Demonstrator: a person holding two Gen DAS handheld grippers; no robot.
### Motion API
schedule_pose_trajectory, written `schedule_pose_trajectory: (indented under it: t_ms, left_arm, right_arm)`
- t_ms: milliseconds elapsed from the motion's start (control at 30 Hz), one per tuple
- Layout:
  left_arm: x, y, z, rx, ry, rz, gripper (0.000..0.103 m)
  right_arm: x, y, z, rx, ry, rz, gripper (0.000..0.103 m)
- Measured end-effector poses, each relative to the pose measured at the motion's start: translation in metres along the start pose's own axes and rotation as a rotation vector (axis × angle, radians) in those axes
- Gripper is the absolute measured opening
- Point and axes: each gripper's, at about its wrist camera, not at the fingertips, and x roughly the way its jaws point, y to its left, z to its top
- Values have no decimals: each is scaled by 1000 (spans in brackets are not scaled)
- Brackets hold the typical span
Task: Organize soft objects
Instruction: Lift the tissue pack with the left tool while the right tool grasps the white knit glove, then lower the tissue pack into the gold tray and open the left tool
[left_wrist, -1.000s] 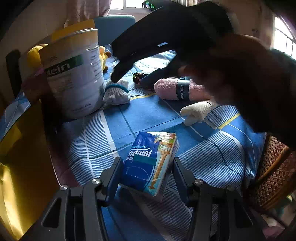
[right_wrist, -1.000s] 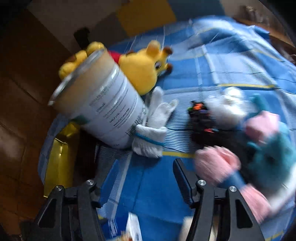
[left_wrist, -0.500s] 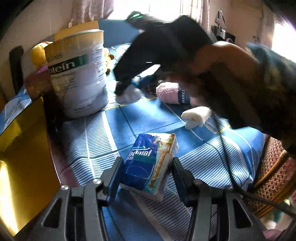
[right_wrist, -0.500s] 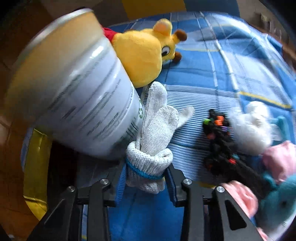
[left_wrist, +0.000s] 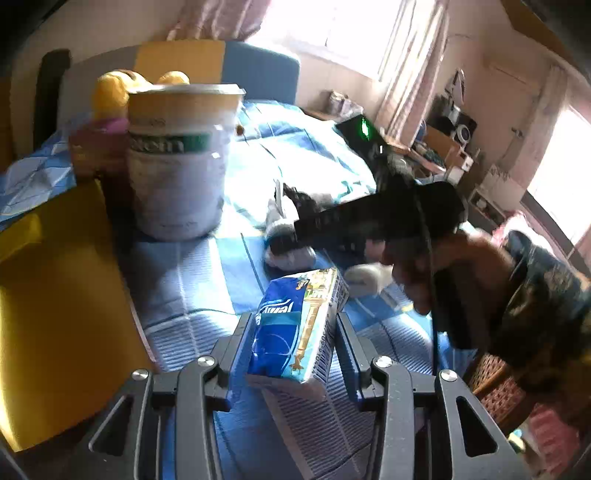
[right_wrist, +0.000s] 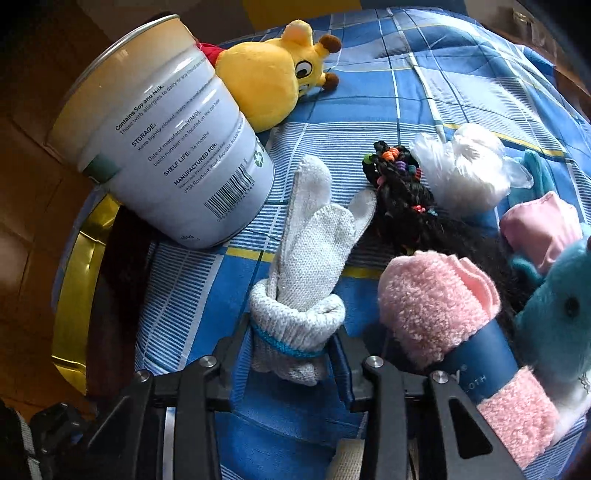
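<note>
- Right gripper (right_wrist: 291, 345) clamped on white glove (right_wrist: 306, 258) cuff, just beside the tin (right_wrist: 166, 147): lift straight, w/o snagging hair braid (right_wrist: 402, 195).
- Left gripper (left_wrist: 291, 347) grips tissue pack (left_wrist: 295, 332) above cloth; keep hold steady.

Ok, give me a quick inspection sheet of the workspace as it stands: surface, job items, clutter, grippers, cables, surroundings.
Surface: blue checked cloth, covering the table.
Job's things: rolled white glove; tissue pack; pink towel roll; yellow plush; teal plush; white fluffy item.
Clutter: large tin; black beaded hair piece.
Grippers: left gripper shut on tissue pack; right gripper shut on glove cuff.
Cables: black cable hanging by right hand.
Surroundings: yellow surface; wicker chair; windows.
</note>
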Motion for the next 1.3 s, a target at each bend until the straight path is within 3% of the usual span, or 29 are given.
schedule_pose_trajectory:
  t_ms: [167, 367, 500, 767, 900, 1033, 1300]
  left_arm:
    - [-38, 15, 17, -66, -71, 40, 43]
    - [-57, 84, 33, -256, -84, 202, 44]
    - [-47, 136, 39, -367, -42, 298, 44]
    - [-6, 205, 62, -429, 41, 431, 47]
    - [13, 219, 68, -449, 40, 459, 54]
    - [8, 217, 63, -457, 30, 466, 78]
    - [-32, 177, 36, -412, -7, 443, 78]
  right_arm:
    - [10, 3, 7, -22, -11, -26, 38]
    - [11, 4, 8, -28, -14, -36, 38]
    - [12, 5, 8, -32, -15, -41, 38]
    - [14, 8, 7, -41, -21, -54, 38]
    - [15, 8, 6, -42, -26, -55, 38]
    - [16, 8, 6, -39, -31, -54, 38]
    - [-3, 9, 14, -1, -81, -70, 37]
